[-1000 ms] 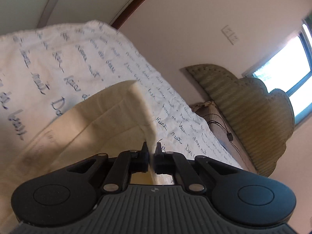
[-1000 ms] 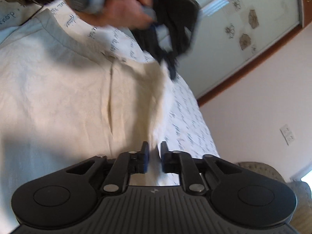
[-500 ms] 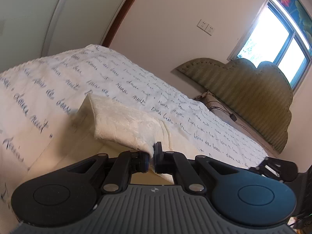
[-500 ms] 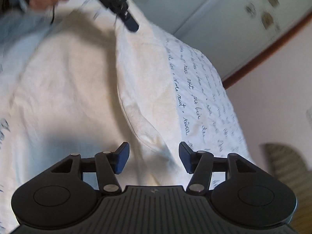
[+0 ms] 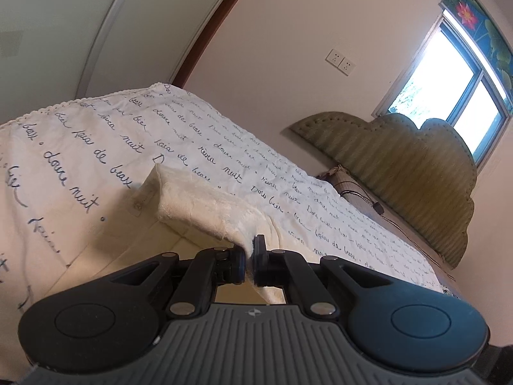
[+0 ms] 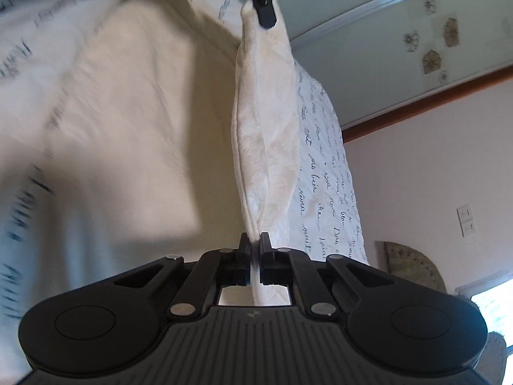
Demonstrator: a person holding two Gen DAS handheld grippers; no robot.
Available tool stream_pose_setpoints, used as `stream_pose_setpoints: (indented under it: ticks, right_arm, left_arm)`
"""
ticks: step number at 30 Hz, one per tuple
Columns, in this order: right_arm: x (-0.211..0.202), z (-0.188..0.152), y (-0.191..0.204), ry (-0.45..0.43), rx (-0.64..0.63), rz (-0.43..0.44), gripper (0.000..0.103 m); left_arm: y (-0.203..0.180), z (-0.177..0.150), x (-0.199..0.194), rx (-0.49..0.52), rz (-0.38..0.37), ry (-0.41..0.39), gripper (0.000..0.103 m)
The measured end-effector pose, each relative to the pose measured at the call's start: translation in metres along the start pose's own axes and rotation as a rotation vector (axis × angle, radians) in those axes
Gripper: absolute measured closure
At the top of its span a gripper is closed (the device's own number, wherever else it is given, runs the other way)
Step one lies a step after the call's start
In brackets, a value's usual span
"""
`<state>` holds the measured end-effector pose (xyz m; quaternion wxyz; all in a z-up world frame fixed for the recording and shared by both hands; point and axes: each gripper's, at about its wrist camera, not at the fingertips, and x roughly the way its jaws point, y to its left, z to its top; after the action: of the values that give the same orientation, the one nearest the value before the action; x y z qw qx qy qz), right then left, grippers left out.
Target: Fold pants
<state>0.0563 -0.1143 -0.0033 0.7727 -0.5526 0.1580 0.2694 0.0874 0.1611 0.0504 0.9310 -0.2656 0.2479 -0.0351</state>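
Cream pants (image 5: 205, 211) lie on a bed with a script-printed cover. My left gripper (image 5: 249, 258) is shut on a folded edge of them, lifting it a little off the bed. In the right wrist view the same cream pants (image 6: 266, 134) run as a raised, stretched fold from my right gripper (image 6: 255, 250), shut on one end, up to the left gripper (image 6: 264, 9) shut on the far end. The rest of the pants (image 6: 128, 112) lies flat to the left, blurred.
The bed cover (image 5: 96, 147) stretches away with blue handwriting. A green padded headboard (image 5: 400, 166) and a window (image 5: 449, 89) stand at the right. A wardrobe door (image 6: 400, 32) and a wall with sockets (image 5: 340, 62) lie behind the bed.
My right gripper opened wide, moved up to the fold and shut on it. The left gripper swung sideways with its edge, stretching the fold between both.
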Motion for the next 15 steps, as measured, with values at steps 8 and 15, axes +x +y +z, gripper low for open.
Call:
stream_pose_setpoints:
  ticks: [8,15]
  right_arm:
    - [-0.024,-0.001,0.055,0.002,0.166,0.096,0.1]
    - [-0.052,0.001,0.055,-0.027,0.282,0.07,0.1]
  left_arm:
    - [0.027,-0.037,-0.009,-0.013,0.094,0.168,0.1]
    - [0.033,-0.04,-0.031,-0.018,0.061,0.139,0.099]
